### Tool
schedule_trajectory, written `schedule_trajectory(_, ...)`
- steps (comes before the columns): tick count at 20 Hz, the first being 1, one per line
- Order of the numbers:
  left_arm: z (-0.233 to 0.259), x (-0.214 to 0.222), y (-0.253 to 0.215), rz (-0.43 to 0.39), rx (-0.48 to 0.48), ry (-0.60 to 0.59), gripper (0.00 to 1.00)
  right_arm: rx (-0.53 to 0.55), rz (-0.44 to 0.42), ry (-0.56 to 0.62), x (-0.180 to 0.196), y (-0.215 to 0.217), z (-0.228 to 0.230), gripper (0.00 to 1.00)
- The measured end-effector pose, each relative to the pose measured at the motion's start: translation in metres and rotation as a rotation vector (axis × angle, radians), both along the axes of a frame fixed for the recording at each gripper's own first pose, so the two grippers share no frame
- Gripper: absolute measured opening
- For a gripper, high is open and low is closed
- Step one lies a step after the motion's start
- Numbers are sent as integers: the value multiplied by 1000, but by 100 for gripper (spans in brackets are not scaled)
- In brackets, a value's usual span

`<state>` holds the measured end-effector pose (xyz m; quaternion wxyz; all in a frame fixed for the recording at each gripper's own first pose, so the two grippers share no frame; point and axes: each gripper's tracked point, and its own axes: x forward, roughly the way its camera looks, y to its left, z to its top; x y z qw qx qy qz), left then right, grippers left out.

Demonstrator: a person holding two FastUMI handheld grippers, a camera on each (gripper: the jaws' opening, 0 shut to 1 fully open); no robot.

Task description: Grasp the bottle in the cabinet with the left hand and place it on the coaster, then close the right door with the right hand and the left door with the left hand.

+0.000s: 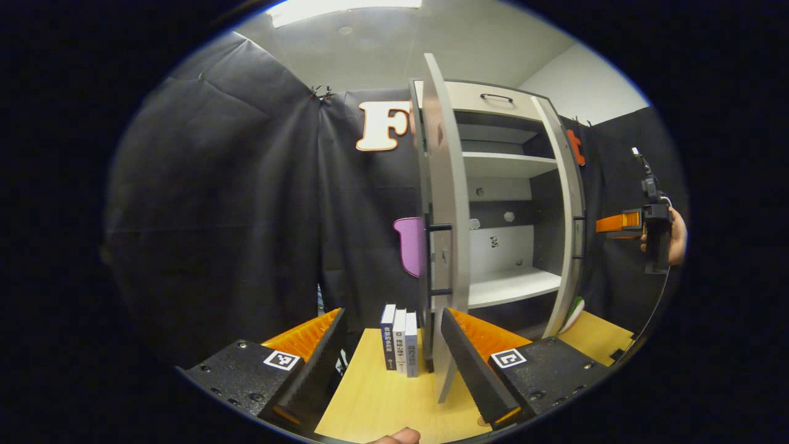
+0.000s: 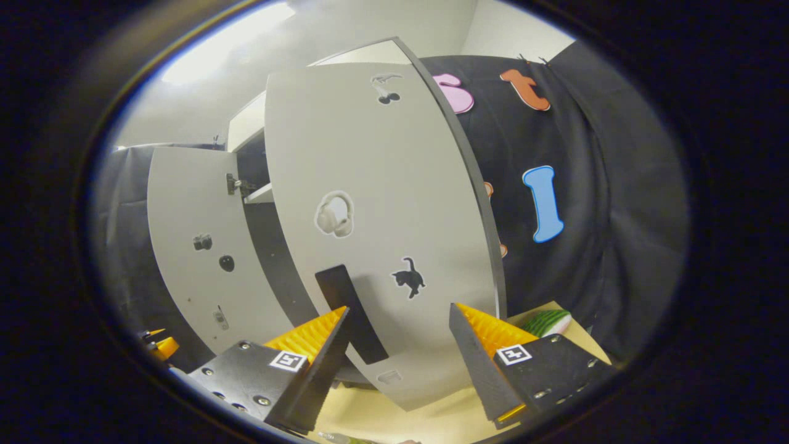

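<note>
The cabinet point(image 1: 505, 166) stands on the wooden table with both doors swung out and bare shelves showing inside. Its left door point(image 1: 442, 203) is edge-on right ahead of my left gripper point(image 1: 391, 316), which is open and holds nothing; the door's black handle point(image 1: 440, 259) sits just above my right finger. The right door point(image 1: 570, 209) hangs open farther right, and beyond it a hand holds my right gripper point(image 1: 619, 223). In the right gripper view that right door point(image 2: 382, 203), with stickers and a black handle point(image 2: 351, 314), is close in front of my open right gripper point(image 2: 399, 310). The left door point(image 2: 191, 246) is behind it.
Three books point(image 1: 399, 345) stand upright on the table point(image 1: 382, 401) just left of the left door's foot. A green striped object point(image 2: 545, 322) lies on the table beside the right door's outer edge. Black cloth walls close the booth on both sides.
</note>
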<state>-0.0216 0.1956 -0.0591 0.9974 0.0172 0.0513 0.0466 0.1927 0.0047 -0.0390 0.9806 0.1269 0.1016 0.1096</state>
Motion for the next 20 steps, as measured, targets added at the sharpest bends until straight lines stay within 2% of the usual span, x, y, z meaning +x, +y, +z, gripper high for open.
schedule_trajectory(7,-8,34,39,66,-23,27,97,-115,11,-78,-15,-8,12,96)
schedule_trajectory(12,-3,68,34,43,-69,29,96,-163,40,-149,-37,-18,29,96)
schedule_trajectory(13,-1,74,31,40,-74,24,96,-169,35,-153,-41,-24,30,100)
schedule_trajectory(15,3,87,25,35,-89,21,96,-181,15,-166,-49,-38,33,96)
schedule_trajectory(20,27,108,24,45,-14,-1,98,-211,9,-227,-81,-53,50,96)
